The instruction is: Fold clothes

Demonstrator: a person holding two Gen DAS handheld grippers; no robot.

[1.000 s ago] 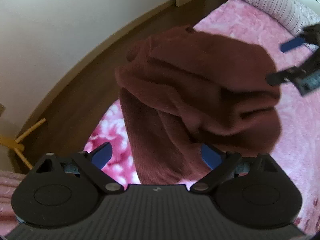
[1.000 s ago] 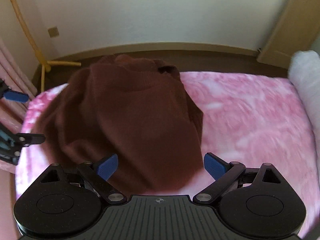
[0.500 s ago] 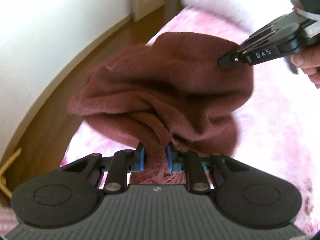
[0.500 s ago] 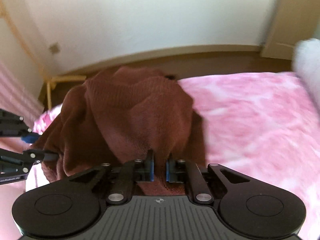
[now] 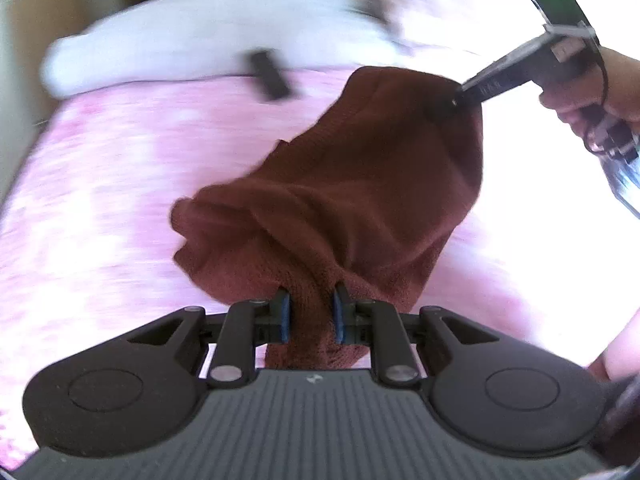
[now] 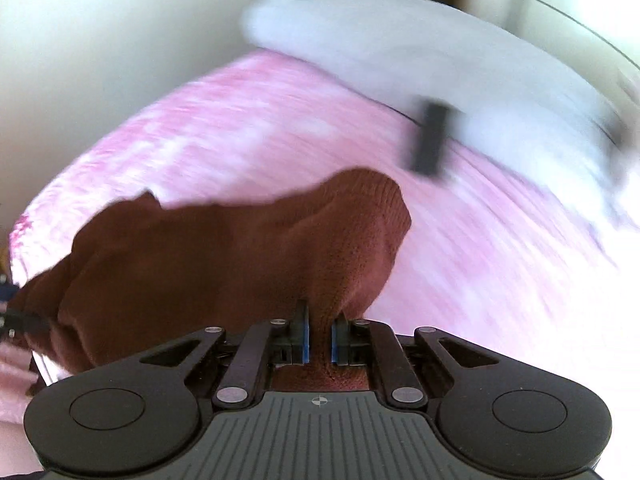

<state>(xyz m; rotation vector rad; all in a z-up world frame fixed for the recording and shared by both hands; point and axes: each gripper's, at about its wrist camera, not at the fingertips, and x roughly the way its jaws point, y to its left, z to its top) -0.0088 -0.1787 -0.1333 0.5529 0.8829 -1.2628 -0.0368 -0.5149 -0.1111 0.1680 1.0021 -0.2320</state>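
Left gripper [image 5: 310, 312] and right gripper [image 6: 319, 336] each pinching brown sweater [image 5: 360, 184], lifted above pink blanket [image 5: 100, 184]; no containers visible

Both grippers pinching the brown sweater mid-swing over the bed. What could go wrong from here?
1. The left gripper and right gripper each pinch only a small bunch of the brown sweater; it may slip out.
2. The bunched knit may land creased.
3. It could drape over the dark object on the pink blanket.

Ribbed knit sweater [image 5: 360, 200], fuzzy blanket [image 5: 100, 200]
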